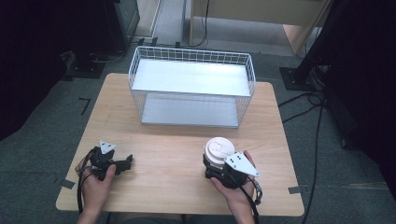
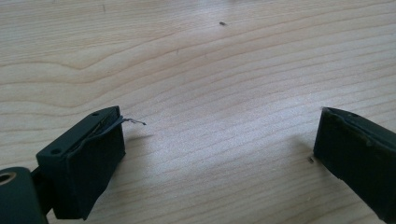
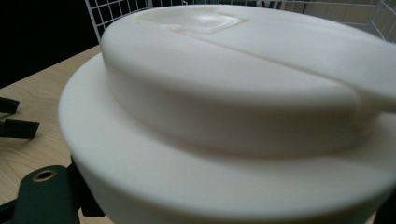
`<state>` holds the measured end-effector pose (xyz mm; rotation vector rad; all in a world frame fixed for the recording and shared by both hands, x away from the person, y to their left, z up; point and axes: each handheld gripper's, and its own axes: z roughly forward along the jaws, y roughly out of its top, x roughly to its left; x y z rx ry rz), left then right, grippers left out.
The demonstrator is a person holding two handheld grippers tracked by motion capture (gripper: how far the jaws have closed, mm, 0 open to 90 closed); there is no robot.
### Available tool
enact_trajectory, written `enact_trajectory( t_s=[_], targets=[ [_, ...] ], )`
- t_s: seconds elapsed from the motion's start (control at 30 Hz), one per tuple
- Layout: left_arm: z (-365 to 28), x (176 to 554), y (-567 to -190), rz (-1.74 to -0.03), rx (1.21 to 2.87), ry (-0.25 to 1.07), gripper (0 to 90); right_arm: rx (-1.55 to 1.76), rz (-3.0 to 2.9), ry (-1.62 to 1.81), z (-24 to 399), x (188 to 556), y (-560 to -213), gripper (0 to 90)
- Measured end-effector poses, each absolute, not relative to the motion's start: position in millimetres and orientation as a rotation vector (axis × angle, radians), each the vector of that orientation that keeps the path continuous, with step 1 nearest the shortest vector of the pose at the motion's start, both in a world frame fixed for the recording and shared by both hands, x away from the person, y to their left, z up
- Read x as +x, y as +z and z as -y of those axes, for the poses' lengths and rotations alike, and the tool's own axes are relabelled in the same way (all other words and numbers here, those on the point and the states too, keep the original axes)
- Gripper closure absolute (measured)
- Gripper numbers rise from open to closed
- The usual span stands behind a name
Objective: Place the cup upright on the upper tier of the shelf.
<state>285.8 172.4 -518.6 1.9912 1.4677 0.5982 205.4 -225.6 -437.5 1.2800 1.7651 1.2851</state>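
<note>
White lidded cup (image 1: 218, 151) sits clamped in the right hand-held gripper (image 1: 215, 171).

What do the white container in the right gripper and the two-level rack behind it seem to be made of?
White container: probably plastic, smooth and matte, with a moulded lid and soft highlights. Rack: likely white-coated metal wire, seen as a thin grid, with flat pale shelves of unclear material.
</note>
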Motion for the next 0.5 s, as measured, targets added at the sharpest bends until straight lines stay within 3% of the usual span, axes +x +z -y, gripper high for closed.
enact_trajectory(
  t_s=[0.5],
  targets=[
    [-172.4, 285.8, -518.7, -1.468, 1.99, 0.598, 2.4, 1.222, -1.688, 1.308, 217.4, 221.6, -403.0, 15.7]
  ],
)
